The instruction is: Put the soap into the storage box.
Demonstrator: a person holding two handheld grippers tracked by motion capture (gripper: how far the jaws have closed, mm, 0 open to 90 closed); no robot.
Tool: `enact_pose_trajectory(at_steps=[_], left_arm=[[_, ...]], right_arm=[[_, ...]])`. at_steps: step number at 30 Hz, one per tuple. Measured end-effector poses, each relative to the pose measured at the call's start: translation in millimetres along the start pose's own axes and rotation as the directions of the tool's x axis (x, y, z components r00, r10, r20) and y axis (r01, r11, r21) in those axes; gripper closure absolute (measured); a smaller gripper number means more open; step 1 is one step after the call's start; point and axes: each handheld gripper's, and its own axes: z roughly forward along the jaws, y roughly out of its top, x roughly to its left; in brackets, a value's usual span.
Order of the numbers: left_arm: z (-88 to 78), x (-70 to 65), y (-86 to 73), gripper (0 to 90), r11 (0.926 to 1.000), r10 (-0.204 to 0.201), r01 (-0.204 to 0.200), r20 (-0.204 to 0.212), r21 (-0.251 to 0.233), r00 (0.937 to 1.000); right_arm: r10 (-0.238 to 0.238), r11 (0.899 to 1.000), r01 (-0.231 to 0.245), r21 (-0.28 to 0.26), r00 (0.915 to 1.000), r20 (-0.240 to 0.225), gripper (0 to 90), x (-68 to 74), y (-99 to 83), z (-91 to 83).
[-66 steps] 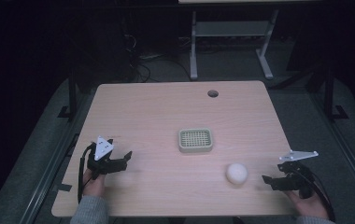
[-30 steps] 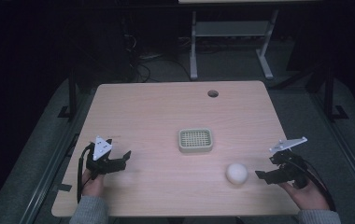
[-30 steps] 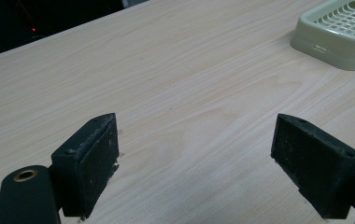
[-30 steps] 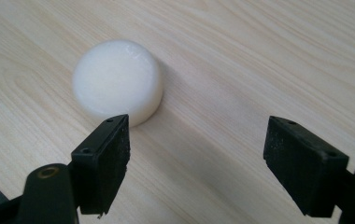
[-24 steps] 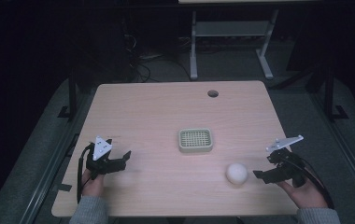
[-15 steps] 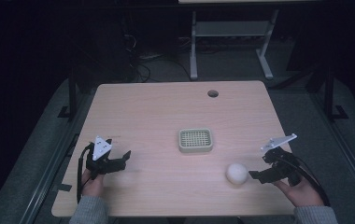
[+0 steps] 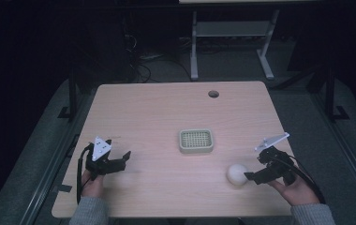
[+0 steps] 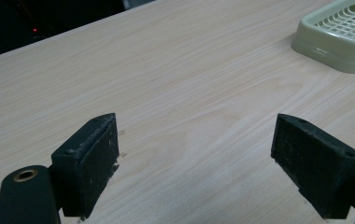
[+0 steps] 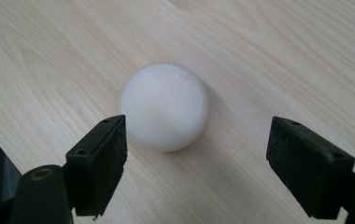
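A white round puck-like object (image 7: 237, 174) (image 9: 165, 107) lies on the wooden table (image 7: 166, 122) toward the front right. My right gripper (image 7: 252, 176) (image 9: 195, 154) is open just to its right, jaws pointing at it; the white object sits just beyond the jaw tips, nearer the left jaw, not gripped. A pale green slotted tray (image 7: 196, 140) (image 8: 341, 39) rests near the table's middle. My left gripper (image 7: 123, 158) (image 8: 195, 158) stands open at the front left, nothing between its fingers, bare wood below.
A round cable hole (image 7: 213, 93) sits near the table's far edge. Beyond the table stand a metal rack's legs (image 7: 194, 47) and loose cables on a dark floor. Table edges drop off close to both hands.
My right gripper has moved left and slightly forward from the table's right edge up to the white object. The left gripper and the tray have stayed put.
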Motion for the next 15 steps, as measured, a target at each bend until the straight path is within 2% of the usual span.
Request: enact_pose_trajectory(at_steps=[15], left_arm=[[-0.9, 1.1, 0.0, 14.8, 1.0, -0.007, 0.007, 0.0, -0.006, 1.0]], right_arm=[[-0.039, 0.999, 0.039, 0.02, 0.9989, -0.024, 18.7, 8.0, 14.0, 5.7]])
